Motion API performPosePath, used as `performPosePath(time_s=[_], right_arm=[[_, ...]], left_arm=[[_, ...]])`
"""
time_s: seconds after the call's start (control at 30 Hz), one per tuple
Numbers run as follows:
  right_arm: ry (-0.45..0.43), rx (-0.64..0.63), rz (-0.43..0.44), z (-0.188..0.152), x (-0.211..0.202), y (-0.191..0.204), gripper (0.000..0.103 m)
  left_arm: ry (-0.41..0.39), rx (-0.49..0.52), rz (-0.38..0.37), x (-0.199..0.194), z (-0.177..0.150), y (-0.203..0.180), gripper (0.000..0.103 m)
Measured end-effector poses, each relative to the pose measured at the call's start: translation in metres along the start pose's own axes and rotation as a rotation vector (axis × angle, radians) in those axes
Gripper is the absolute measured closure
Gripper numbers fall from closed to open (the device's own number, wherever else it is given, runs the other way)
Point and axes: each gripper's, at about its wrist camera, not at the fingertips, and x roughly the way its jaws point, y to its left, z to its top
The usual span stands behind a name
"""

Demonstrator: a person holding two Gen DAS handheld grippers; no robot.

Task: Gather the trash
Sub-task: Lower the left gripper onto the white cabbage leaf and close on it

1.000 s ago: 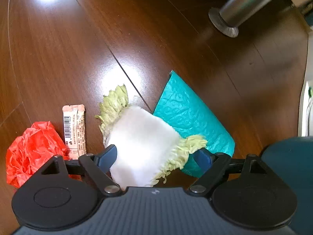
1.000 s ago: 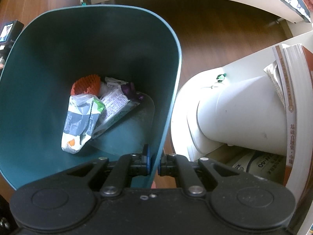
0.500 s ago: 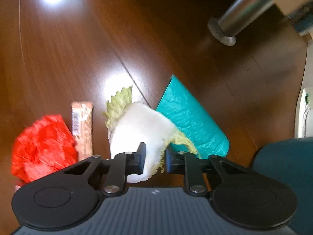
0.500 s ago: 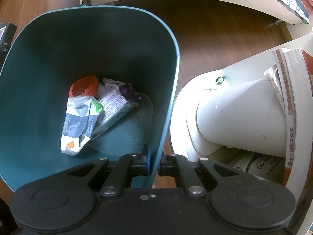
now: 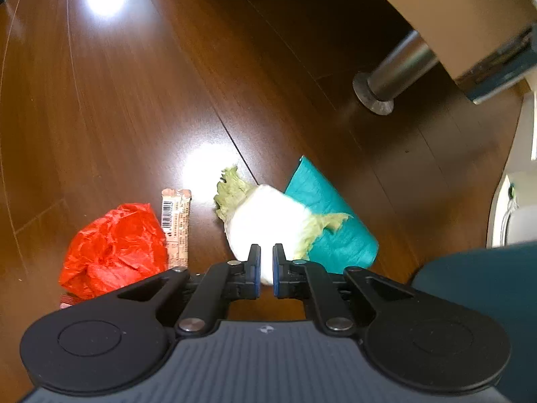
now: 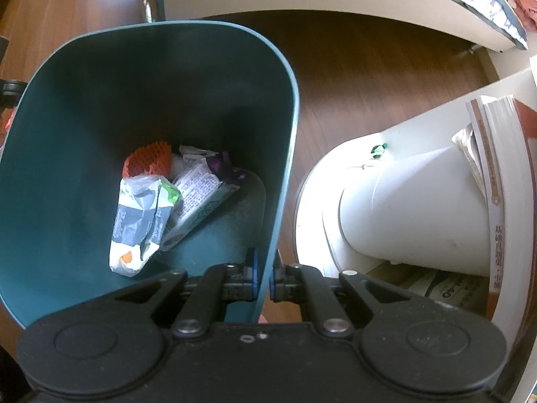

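I see the dark wooden floor (image 5: 141, 107) filling my left view, with a metal furniture leg (image 5: 392, 77) at upper right. My right gripper (image 6: 263, 277) is pinched tight on the wall of the teal bin (image 6: 84, 107), which already holds crumpled wrappers (image 6: 161, 205) at its bottom. My left gripper (image 5: 265, 270) has just closed on the white stem of a cabbage leaf (image 5: 268, 221), gripping its near end. Beneath the leaf a teal bag (image 5: 339, 231) lies on the floor. Left of it lie a crumpled red bag (image 5: 114, 248) and, just beside that, a snack wrapper (image 5: 176, 225).
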Motion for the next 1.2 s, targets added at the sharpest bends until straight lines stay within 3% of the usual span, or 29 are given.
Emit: performPosePath(time_s=[0.2,0.27,0.3,0.37,0.4,0.43,0.87,1.2], right_arm=[[-0.003,0.007,0.003,0.005,0.002,-0.004,0.098],[0.0,0.009,0.004,0.006,0.003,-0.004,0.098],[0.003,0.01,0.003,0.006,0.004,-0.005,0.098],[0.008,0.016,0.004,0.005,0.005,-0.003,0.098],[0.01,0.017,0.005,0.004,0.005,-0.004,0.098],[0.012,0.017,0.005,0.004,0.006,-0.003,0.098],[0.03,0.027,0.016,0.004,0.013,-0.004,0.098],[0.025,0.033,0.028,0.002,0.017,-0.008,0.098]], left_arm=[[-0.012,0.026,-0.048,-0.003,0.003,0.009,0.096],[0.003,0.004,-0.09,0.002,0.005,0.014,0.09],[0.006,-0.006,-0.107,0.003,0.006,0.017,0.082],[0.008,-0.012,-0.113,0.009,0.009,0.018,0.053],[0.004,-0.013,-0.114,0.011,0.01,0.018,0.025],[-0.006,-0.014,-0.109,0.012,0.011,0.019,0.015],[0.057,0.005,-0.027,0.076,0.014,-0.004,0.015],[0.046,-0.005,0.03,0.085,0.008,0.0,0.015]])
